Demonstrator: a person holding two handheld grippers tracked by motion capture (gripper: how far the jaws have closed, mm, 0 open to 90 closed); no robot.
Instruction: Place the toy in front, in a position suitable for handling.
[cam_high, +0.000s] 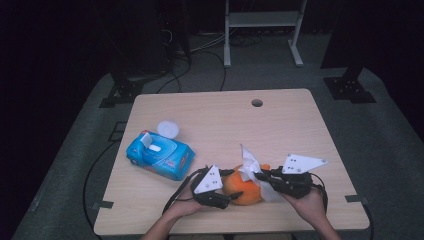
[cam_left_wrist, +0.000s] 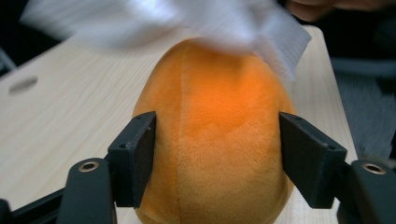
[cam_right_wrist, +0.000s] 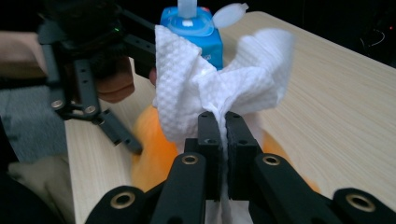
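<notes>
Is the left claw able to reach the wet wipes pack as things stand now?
Probably not at once: the left claw is shut on the orange plush toy. The wet wipes pack lies unobstructed on its side.

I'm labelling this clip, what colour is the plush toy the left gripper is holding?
Orange. The plush toy shows best in the left gripper view, clamped in the left gripper.

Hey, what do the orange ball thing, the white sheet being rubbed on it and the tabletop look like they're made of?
Orange toy: plush fabric, matte, short fuzzy pile with a stitched seam.
White wipe: likely nonwoven tissue or wet wipe, with a dimpled embossed pattern and soft crumpled folds.
Table: pale wood-look top, smooth, faint straight grain; probably laminate, though solid wood can't be ruled out.
</notes>
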